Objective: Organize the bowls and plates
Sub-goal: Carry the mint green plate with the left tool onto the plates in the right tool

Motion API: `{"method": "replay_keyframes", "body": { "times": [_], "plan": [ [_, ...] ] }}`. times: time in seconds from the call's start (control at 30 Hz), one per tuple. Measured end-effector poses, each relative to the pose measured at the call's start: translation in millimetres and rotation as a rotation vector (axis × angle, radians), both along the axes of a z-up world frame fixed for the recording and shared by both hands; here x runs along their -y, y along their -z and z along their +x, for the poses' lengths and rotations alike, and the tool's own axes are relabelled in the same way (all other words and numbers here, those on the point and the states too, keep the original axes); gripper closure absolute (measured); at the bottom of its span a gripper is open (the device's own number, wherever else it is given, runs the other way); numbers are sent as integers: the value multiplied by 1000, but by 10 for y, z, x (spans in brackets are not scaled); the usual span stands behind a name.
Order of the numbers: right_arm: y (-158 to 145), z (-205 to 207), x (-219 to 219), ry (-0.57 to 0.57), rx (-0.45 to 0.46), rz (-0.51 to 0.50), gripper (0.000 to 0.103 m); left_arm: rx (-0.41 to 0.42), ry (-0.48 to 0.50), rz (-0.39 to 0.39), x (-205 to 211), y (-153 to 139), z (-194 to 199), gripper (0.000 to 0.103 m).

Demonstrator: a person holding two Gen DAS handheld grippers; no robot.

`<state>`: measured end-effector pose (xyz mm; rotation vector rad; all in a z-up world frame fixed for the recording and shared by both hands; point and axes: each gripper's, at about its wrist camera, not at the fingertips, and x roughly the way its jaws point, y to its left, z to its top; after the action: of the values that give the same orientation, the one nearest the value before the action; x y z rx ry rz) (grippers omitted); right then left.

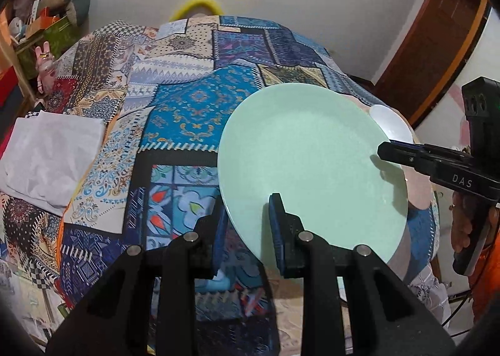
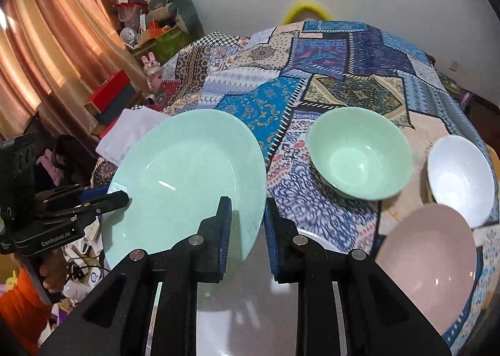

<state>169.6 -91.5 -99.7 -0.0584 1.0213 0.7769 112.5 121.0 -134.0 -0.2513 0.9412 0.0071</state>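
A large mint green plate point(image 1: 306, 162) is lifted and tilted above the patchwork tablecloth point(image 1: 193, 106). My left gripper point(image 1: 250, 212) is shut on its near rim, one finger above and one below. My right gripper point(image 1: 383, 152) reaches in from the right and clamps the opposite rim. In the right wrist view the same plate point(image 2: 187, 181) fills the left half, with my right gripper point(image 2: 248, 215) shut on its edge and my left gripper point(image 2: 123, 196) shut on its far-left rim. A green bowl point(image 2: 359, 152), a white bowl point(image 2: 459, 178) and a pink bowl point(image 2: 428, 262) sit on the table to the right.
A pale plate point(image 2: 265, 309) lies under my right gripper. A folded white cloth point(image 1: 53, 156) lies at the table's left side. Boxes and soft toys point(image 2: 156, 31) crowd the far left by the curtain. A person's hand point(image 1: 465, 224) holds the right gripper's handle.
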Motion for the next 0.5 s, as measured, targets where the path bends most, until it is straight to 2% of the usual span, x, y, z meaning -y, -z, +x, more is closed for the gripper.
{"method": "replay_keyframes", "body": {
  "times": [0.5],
  "plan": [
    [-97,-277,461,68,10,39,84,-1,65,4,441,-97,-198,78]
  ]
}}
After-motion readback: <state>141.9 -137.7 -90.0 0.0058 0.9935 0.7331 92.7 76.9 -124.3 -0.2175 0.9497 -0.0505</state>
